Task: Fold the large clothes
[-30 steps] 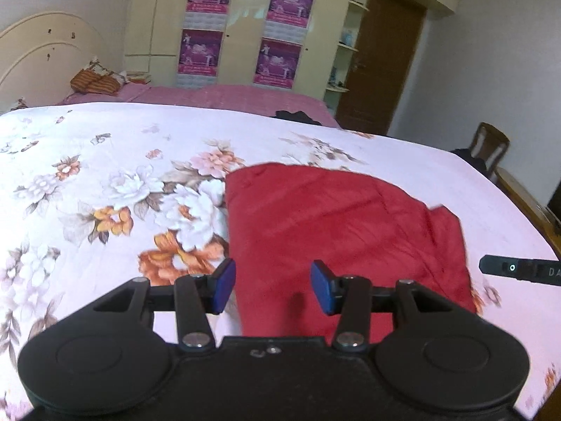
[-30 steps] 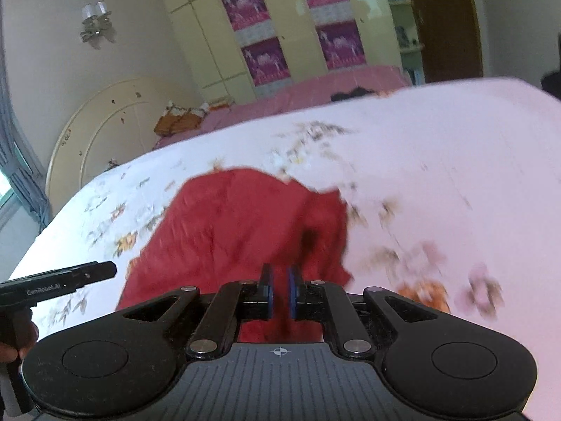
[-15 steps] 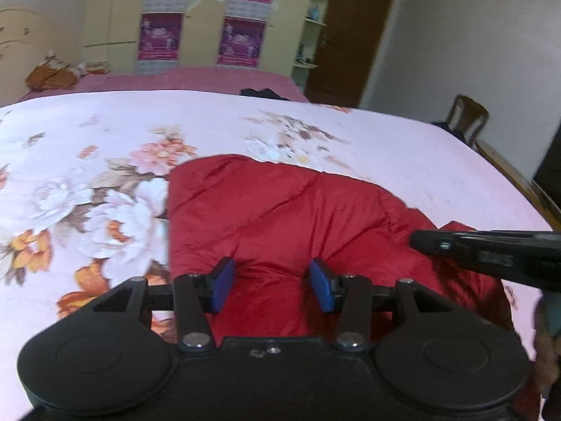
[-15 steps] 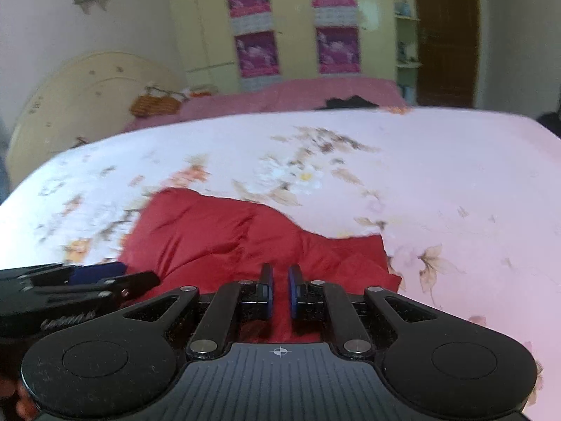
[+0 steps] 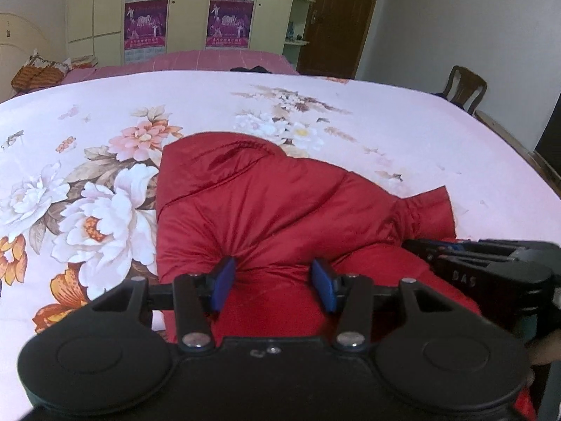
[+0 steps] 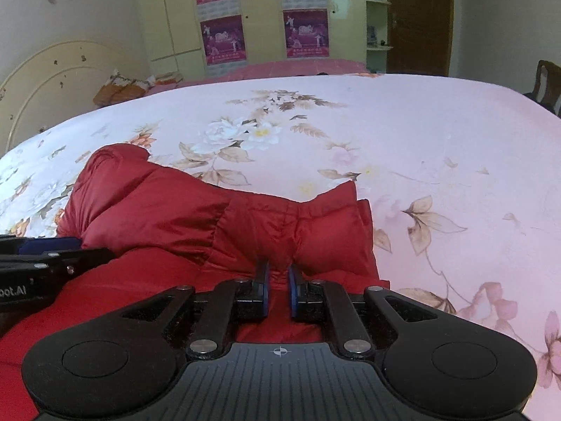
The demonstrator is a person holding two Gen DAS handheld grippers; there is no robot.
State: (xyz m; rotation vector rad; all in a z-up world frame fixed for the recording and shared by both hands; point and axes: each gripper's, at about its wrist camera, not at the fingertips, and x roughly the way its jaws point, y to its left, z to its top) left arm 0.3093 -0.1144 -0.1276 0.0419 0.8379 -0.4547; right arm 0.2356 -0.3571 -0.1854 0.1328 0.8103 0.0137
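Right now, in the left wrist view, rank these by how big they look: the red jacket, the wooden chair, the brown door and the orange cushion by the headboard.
1. red jacket, by far the largest, though nearest the camera.
2. brown door.
3. wooden chair and orange cushion look alike; too close to rank.

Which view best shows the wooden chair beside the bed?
The left wrist view: the wooden chair shows its whole curved backrest against the wall, beyond the bed. In the right wrist view the same chair is cut off by the picture's right edge, so only part of its back shows.
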